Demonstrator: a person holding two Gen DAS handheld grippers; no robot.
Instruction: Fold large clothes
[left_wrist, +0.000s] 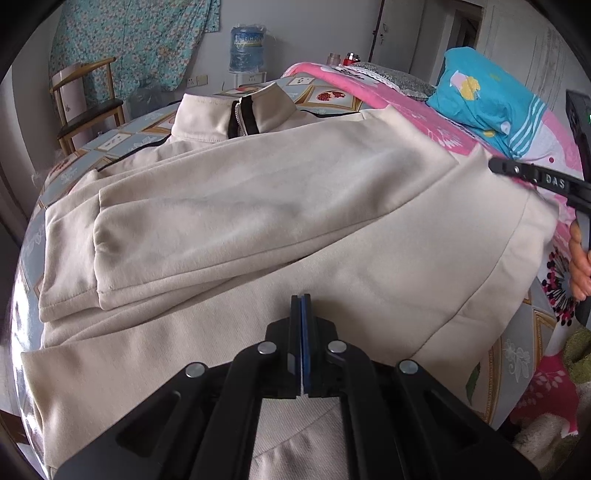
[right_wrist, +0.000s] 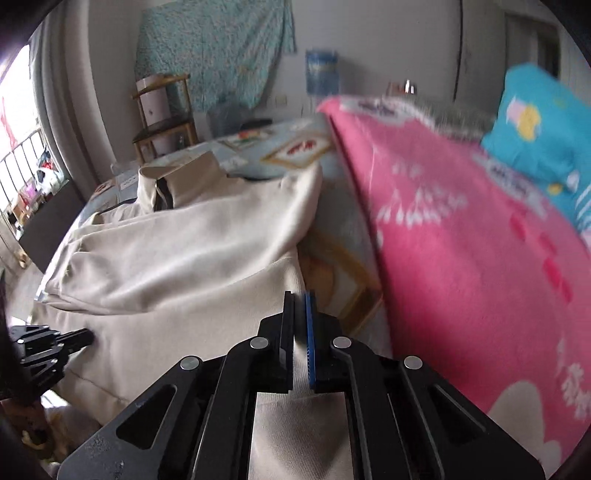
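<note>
Both grippers are pinching the cream jacket's (left_wrist: 295, 206) bottom hem: left gripper (left_wrist: 301, 300) mid-hem, right gripper (right_wrist: 300, 297) at the corner, collar (left_wrist: 229, 114) lying far ahead.

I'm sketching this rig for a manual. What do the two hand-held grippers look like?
Both are alike: the left hand-held gripper and the right hand-held gripper have black angular linkage arms with cut-out slots, joined by round silver pins. Each has two flat, narrow fingers, one black and one faced with a blue pad. Seen from the side, the right one carries white letters reading "DAS". No cables or sleeves show.
</note>
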